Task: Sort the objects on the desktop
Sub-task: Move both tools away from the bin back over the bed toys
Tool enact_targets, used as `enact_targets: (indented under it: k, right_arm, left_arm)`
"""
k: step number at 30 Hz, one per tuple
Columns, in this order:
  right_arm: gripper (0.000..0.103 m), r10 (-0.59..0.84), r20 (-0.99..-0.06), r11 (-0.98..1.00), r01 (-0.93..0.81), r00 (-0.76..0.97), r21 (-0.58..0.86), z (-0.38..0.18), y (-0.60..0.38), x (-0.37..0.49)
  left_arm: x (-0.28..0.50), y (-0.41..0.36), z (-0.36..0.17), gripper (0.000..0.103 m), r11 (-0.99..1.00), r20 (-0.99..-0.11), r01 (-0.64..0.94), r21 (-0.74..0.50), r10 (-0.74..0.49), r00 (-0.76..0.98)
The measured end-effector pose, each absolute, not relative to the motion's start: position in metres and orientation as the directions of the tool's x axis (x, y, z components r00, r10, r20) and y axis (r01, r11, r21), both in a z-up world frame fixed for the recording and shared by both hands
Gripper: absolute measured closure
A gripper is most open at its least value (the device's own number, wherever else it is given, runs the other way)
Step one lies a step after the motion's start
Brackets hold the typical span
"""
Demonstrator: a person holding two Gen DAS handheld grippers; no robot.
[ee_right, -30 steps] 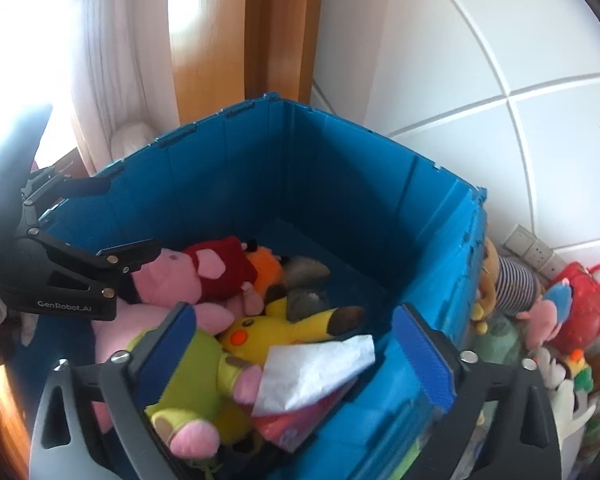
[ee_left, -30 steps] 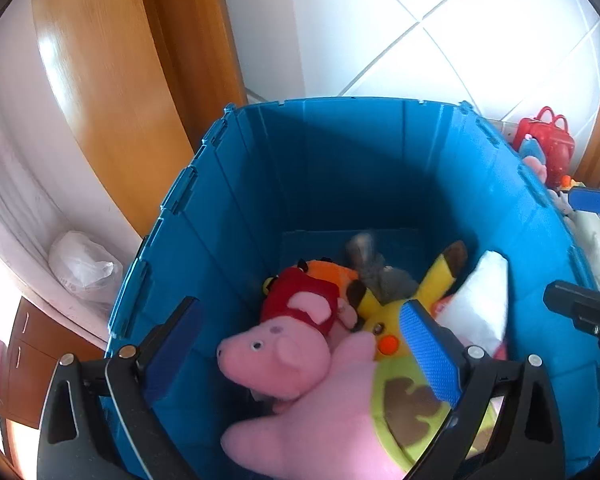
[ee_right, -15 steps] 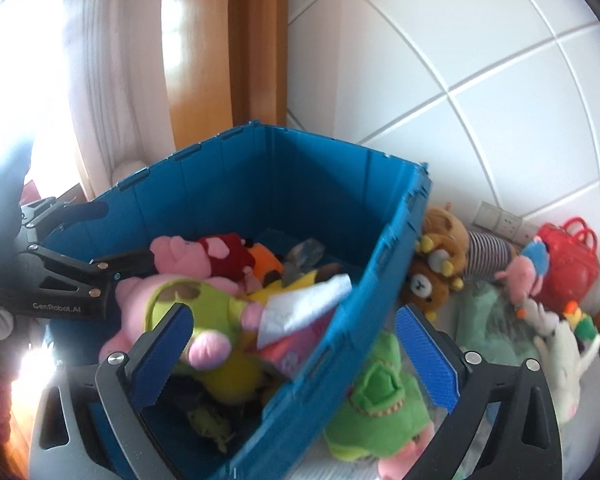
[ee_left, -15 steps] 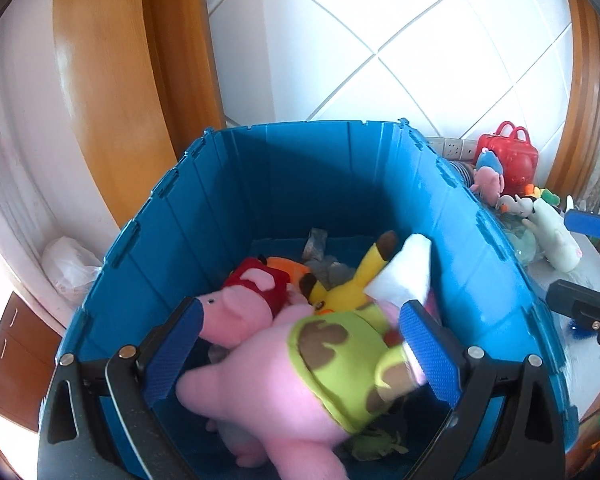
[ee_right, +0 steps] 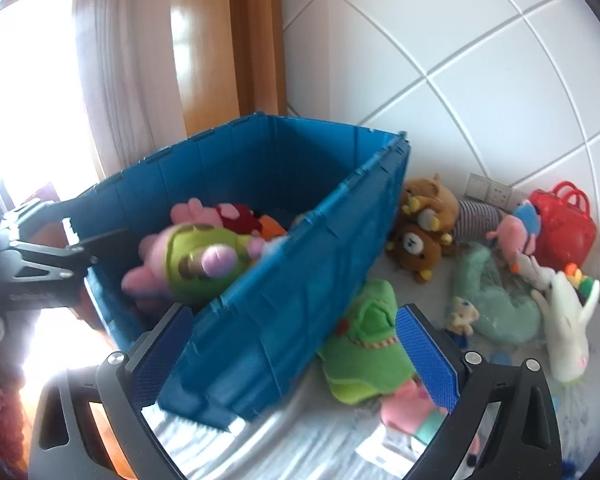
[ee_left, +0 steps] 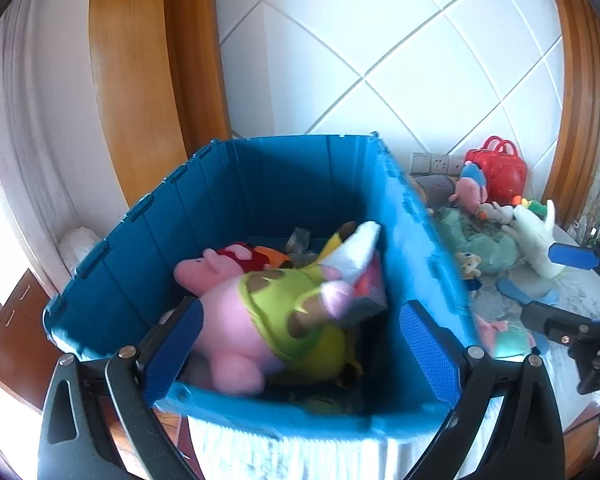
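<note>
Both grippers, left [ee_left: 296, 344] and right [ee_right: 288, 354], hang empty with jaws apart beside the half-filled blue plastic crate [ee_right: 300, 280]; next, I judge, the right should straddle the soft green plush cap [ee_right: 364, 344] squarely, then squeeze deep.

We see a blue bin [ee_right: 300, 280] at the centre of the frame, holding a pink plush [ee_left: 236, 328] in a lime-green shirt with brown patches. Behind it lies a red and orange toy [ee_left: 256, 254]. At right, a red bag [ee_right: 562, 224], brown bears [ee_right: 418, 236], a striped grey sock [ee_right: 476, 216], a green hat [ee_right: 364, 344], a mint cushion [ee_right: 496, 300] and a white rabbit [ee_right: 568, 320]. The wall tiles [ee_right: 480, 80] are white, and the gripper pads [ee_right: 426, 360] blue.
</note>
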State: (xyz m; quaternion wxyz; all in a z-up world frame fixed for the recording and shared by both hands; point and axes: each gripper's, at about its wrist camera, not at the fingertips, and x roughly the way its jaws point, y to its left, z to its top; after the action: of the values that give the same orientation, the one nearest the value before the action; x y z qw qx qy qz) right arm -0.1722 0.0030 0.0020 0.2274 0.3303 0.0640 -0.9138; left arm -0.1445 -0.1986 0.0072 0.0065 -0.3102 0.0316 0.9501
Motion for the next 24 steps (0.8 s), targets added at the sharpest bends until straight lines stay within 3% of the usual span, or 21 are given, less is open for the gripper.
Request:
enact_targets:
  k: [11, 24]
  right_arm:
    - [0.000, -0.311, -0.626, -0.921, 0.389, -0.715, 0.014, -0.013, 0.085, -0.116]
    - [0.000, -0.188, -0.644, -0.977, 0.210, -0.742, 0.044, -0.049, 0.219, -0.047]
  left_arm:
    - [-0.091, -0.106, -0.005, 0.003, -0.995, -0.592, -0.095, 0.034, 0.057, -0.804]
    - [-0.049, 0.000, -0.047, 0.002, -0.988, -0.657, -0.154, 0.001, 0.115, -0.746]
